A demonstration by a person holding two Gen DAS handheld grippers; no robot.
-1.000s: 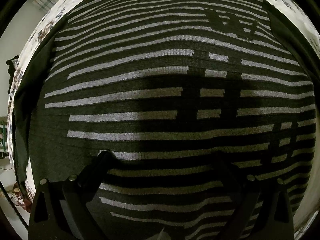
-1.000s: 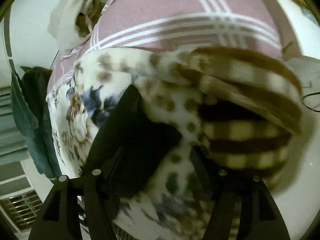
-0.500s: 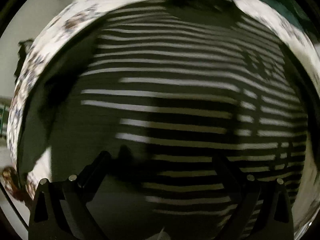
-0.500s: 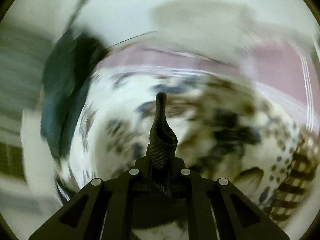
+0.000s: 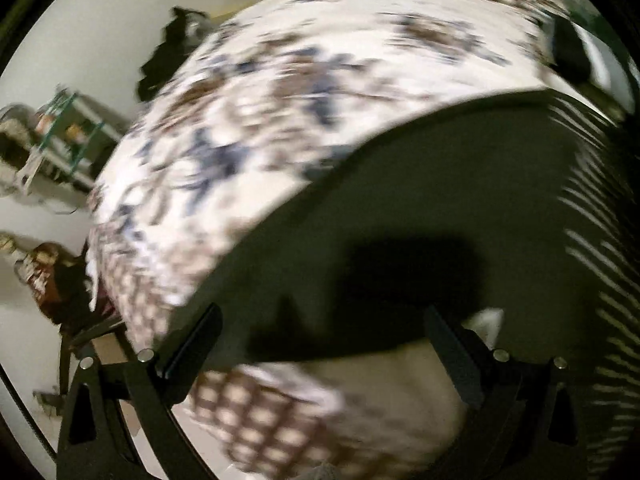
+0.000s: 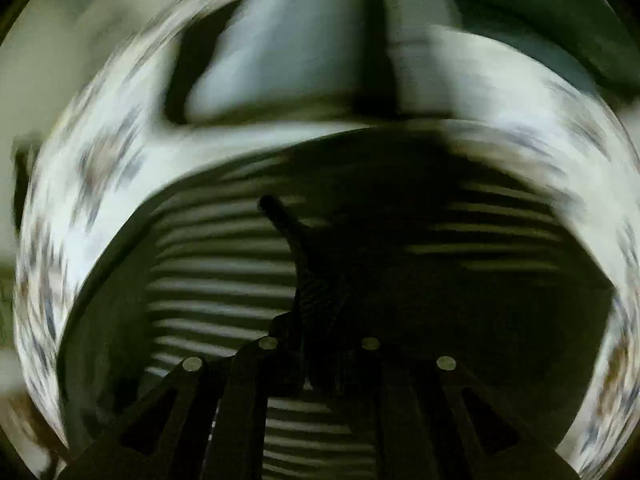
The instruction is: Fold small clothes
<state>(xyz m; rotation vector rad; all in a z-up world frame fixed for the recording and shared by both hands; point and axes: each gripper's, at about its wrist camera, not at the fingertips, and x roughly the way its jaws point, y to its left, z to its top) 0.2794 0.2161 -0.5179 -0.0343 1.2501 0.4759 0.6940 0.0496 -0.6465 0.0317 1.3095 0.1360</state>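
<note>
My left claw point(image 5: 320, 344) has swung off the middle of the striped sweater point(image 5: 592, 216), where it hung a second ago, and now looks at one plain dark edge of it, with the stripes pushed to the right of the view. Its fingers are spread wide and hold nothing. My right claw point(image 6: 316, 320) has come across from the pile at the far side. Its fingers are pressed together on a narrow pinch of dark fabric point(image 6: 298, 248) that stands up between them. It hangs over the striped sweater point(image 6: 224, 280); I judge the pinched piece to be part of that garment, a sleeve or a hem, though the blur keeps me from being sure. If so, a first fold is starting, and the left claw is on its way to the matching edge.

The sweater lies flat on a bed with a white floral cover point(image 5: 280, 120), reaching toward its near edge. A brown checked cloth point(image 5: 256, 416) lies at that edge under the left claw. Beyond the bed are a pale wall, a green-framed shelf rack point(image 5: 64, 136) and some dark clothes point(image 5: 168, 52) hanging at the far corner.
</note>
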